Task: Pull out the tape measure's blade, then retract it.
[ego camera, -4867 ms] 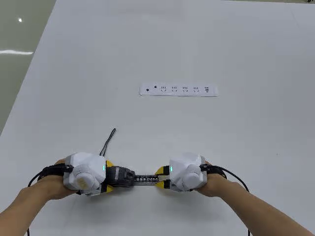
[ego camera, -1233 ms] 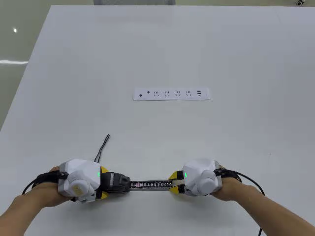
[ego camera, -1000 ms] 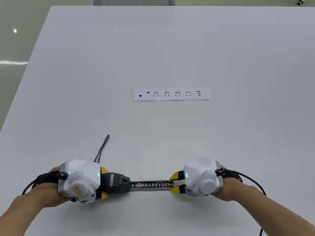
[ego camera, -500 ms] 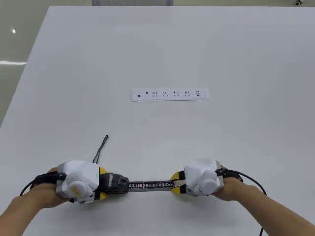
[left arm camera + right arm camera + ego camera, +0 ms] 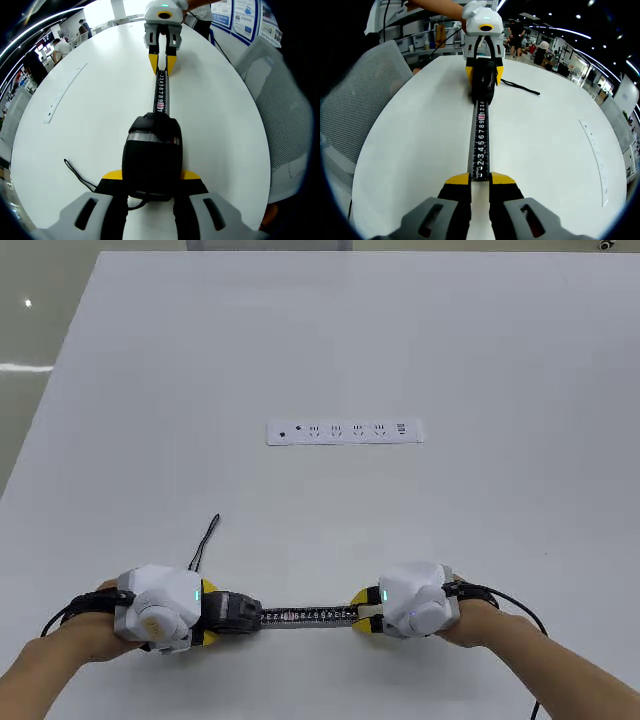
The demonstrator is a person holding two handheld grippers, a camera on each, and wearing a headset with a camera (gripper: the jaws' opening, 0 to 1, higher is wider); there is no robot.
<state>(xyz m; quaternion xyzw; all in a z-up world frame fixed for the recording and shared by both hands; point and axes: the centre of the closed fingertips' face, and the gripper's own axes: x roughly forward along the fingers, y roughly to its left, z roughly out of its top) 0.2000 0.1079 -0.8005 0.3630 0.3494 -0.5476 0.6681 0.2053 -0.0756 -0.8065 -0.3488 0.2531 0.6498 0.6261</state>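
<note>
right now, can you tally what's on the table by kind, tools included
tape measure: 1
power strip: 1
tools: 2 (left tool, right tool)
total: 4

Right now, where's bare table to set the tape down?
Free: between the power strip and the blade, and beyond the strip. Crowded: the near edge, with left gripper, case, right gripper and black strap.
</note>
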